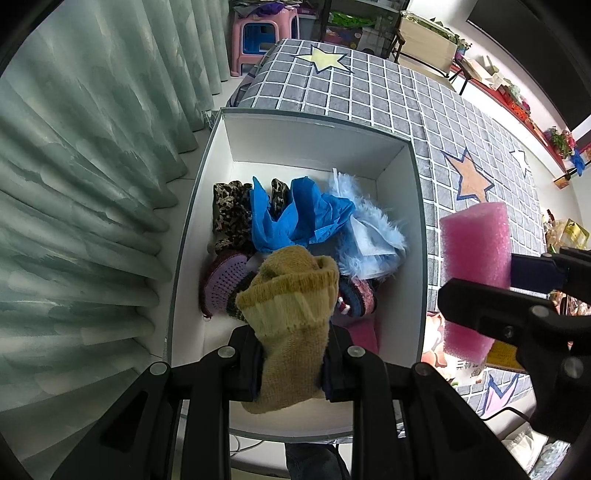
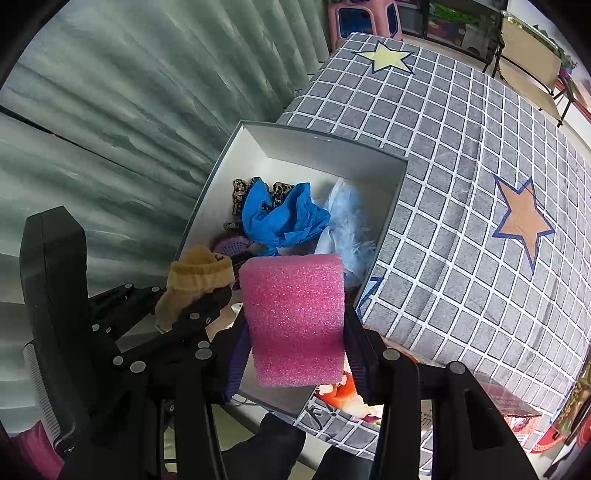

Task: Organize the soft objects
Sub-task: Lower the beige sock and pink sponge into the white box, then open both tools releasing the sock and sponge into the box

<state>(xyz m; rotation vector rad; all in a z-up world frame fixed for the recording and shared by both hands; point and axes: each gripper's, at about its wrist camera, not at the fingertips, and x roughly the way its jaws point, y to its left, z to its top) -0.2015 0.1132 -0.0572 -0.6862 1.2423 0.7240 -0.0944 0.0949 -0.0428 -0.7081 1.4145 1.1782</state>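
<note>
My left gripper [image 1: 291, 365] is shut on a mustard knit sock [image 1: 291, 306], held above the near end of a white box [image 1: 413, 236]. Seen from the right wrist, that sock [image 2: 197, 275] hangs at the box's near left corner in the left gripper [image 2: 195, 306]. My right gripper [image 2: 295, 343] is shut on a pink foam block [image 2: 295, 317], just over the box's [image 2: 388, 218] near right edge. From the left wrist the block [image 1: 474, 251] and right gripper [image 1: 517, 291] sit right of the box. Inside lie blue cloth [image 1: 295, 214], leopard fabric [image 1: 229, 210], light-blue fur [image 1: 373, 232] and purple knitwear [image 1: 225, 280].
The box rests on a grey checked blanket with stars [image 1: 388, 92] covering a bed or table. Green curtains [image 1: 74, 184] hang close on the left. A pink stool [image 1: 258, 33] and shelves stand beyond. A red patterned item [image 2: 351, 398] lies under the right gripper.
</note>
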